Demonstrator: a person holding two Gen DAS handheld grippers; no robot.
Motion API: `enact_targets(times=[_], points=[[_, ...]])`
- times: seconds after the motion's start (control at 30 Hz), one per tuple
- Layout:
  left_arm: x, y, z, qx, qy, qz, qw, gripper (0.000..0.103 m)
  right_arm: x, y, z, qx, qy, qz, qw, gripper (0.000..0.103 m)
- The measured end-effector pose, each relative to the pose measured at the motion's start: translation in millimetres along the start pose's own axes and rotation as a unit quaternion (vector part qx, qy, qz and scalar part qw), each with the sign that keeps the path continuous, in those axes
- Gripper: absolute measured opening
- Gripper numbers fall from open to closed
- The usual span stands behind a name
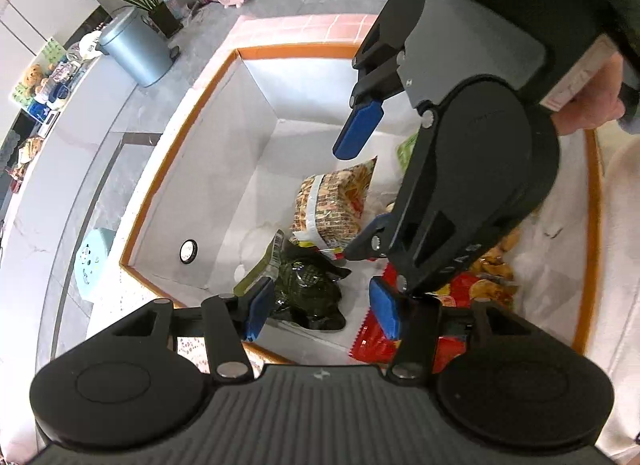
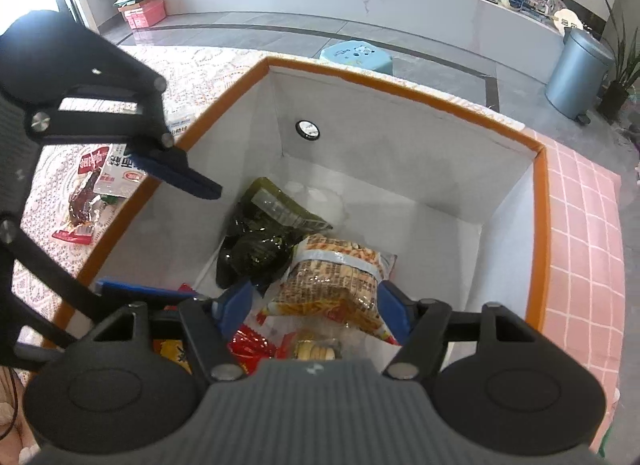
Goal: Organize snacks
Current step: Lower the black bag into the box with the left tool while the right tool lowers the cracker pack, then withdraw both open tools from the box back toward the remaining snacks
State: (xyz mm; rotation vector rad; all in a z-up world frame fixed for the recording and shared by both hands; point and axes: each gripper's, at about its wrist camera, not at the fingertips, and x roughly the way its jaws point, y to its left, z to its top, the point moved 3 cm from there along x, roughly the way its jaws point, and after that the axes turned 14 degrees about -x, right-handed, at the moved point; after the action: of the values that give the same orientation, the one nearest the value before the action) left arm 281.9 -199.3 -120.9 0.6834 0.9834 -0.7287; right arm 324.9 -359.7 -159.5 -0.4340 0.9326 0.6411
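Here both tongs, left (image 1: 322,315) and right (image 2: 314,307), tilt steeply into the box (image 2: 400,83), unclenched.

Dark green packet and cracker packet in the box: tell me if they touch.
Touching: in the right wrist view the cracker packet overlaps the dark green packet with no gap.

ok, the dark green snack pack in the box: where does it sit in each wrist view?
Left wrist: dark green pack low centre, on the box floor just above the left gripper.
Right wrist: same pack centre-left, touching the tan cracker pack on its right.
Shared landmark: the round metal eyelet in the white box wall.
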Motion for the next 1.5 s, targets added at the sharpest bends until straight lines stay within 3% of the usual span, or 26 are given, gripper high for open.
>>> enact_targets(times=[0.3,0.47,0.7,0.83,1.03,1.2,1.37,1.5], points=[[-41.9,-1.1,-14.7,-0.052,-0.028,0.001,0.9982,0.065,-28.3,11.9,-3.5,0.021,-0.003,-0.022,1.000,0.068],[-68.7,-5.2,-25.9,-0.087,-0.044,0.023,0.9950,0.065,-50.8,30.3,-5.7,0.030,0.000,-0.050,0.998,0.068],[-109.1,-5.7,-51.5,-0.141,-0.088,0.039,0.9853,0.065,-81.3,60.7,-9.2,0.068,-0.016,-0.065,0.995,0.068],[-129.2,-0.7,-70.7,-0.192,-0.106,0.053,0.9742,0.065,-97.5,83.0,-11.3,0.077,-0.030,-0.075,0.994,0.068],[-160.3,11.4,-106.7,-0.289,-0.140,0.069,0.9445,0.065,-118.3,115.8,-9.7,0.073,-0.058,-0.092,0.991,0.073],[-184.5,17.8,-144.5,-0.362,-0.180,0.088,0.9105,0.065,-131.6,144.7,-10.0,0.085,-0.095,-0.097,0.987,0.073],[-192.5,23.6,-183.4,-0.426,-0.194,0.110,0.8767,0.065,-138.4,175.1,-13.0,0.104,-0.150,-0.106,0.978,0.073],[-190.5,25.4,-211.9,-0.459,-0.203,0.121,0.8564,0.065,-134.2,203.2,-16.0,0.095,-0.181,-0.127,0.971,0.065]])
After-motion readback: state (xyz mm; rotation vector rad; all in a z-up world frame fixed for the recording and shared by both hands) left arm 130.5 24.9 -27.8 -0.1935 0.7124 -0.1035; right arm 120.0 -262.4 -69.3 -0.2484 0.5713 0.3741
